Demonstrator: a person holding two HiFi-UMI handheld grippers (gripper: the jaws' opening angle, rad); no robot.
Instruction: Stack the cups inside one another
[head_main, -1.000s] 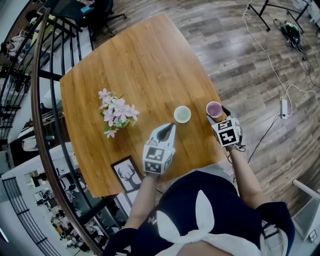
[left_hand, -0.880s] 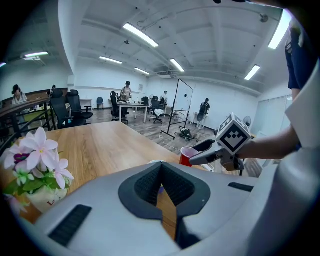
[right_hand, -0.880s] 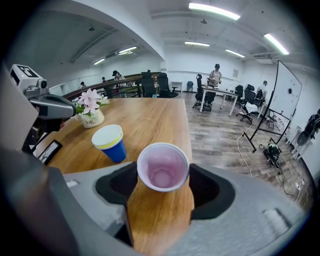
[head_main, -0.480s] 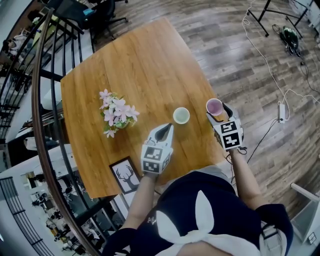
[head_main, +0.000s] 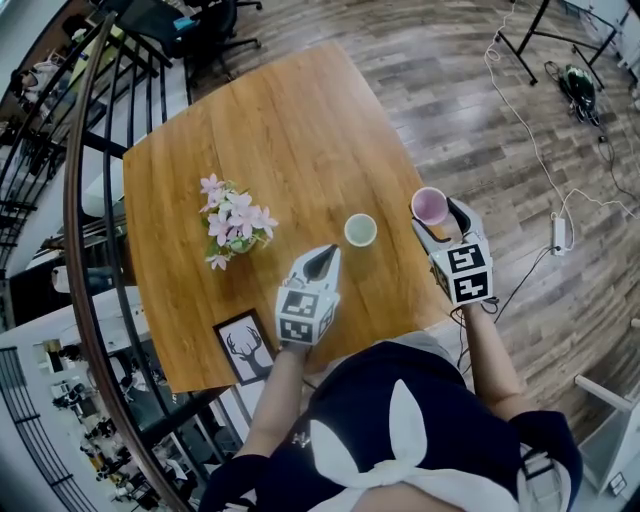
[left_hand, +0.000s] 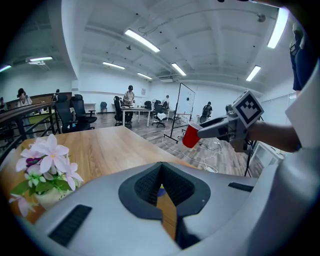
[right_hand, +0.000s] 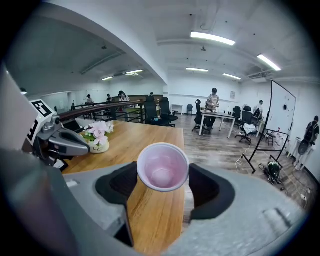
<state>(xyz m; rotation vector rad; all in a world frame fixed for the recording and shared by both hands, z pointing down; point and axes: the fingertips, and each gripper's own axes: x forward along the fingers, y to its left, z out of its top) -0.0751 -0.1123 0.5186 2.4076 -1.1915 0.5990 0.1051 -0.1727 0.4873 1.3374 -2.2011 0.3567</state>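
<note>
Two cups (head_main: 430, 206) (head_main: 361, 229), one flower vase (head_main: 232, 225), one picture frame (head_main: 243, 347).

No wording can be read for certain. The white flower pot (right_hand: 98, 146) has a short line of dark script on its side, too small to make out. The left cube (head_main: 303, 318) on the left gripper (head_main: 328, 252) and the right cube (head_main: 462, 273) on the right gripper (head_main: 438, 216) each carry black-and-white square code patterns, not letters. The framed picture (head_main: 247, 347) shows a deer-head outline without legible print.
</note>
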